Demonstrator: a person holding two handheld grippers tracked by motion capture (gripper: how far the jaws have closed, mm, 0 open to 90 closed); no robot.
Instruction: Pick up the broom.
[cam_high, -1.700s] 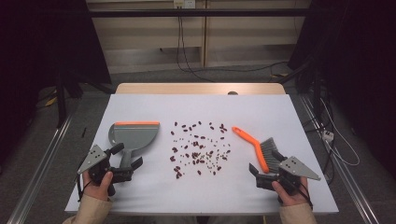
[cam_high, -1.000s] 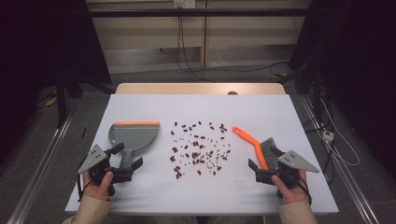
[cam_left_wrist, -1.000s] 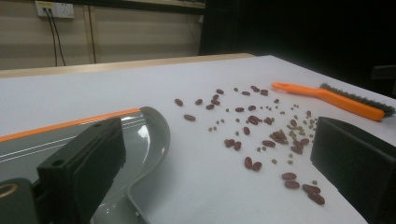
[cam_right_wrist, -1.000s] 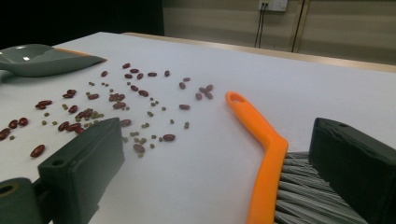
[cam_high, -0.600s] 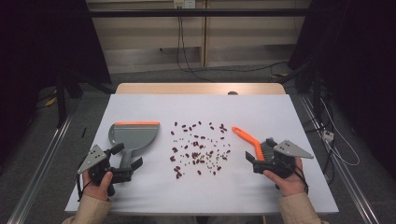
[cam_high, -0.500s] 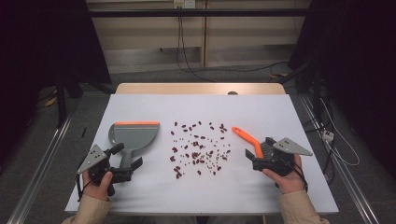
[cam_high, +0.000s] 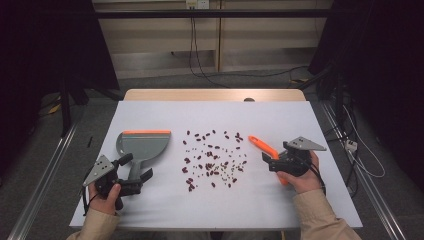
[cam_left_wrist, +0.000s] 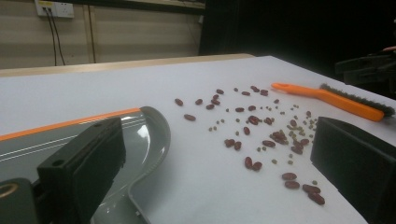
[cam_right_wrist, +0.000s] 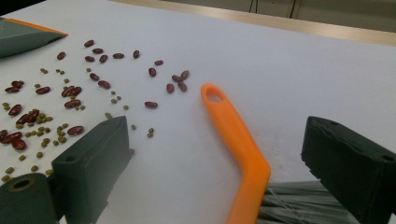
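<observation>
Where beans scatter (cam_high: 214, 159), orange-handled brush (cam_right_wrist: 236, 135)

Laboratory recording station. A white-topped rectangular table (cam_high: 150, 110) stands between dark curtained sides (cam_high: 45, 60), flanked by metal floor rails (cam_high: 42, 185). Black cables (cam_high: 200, 55) trail across the grey floor from a white wall socket (cam_high: 196, 4).
</observation>
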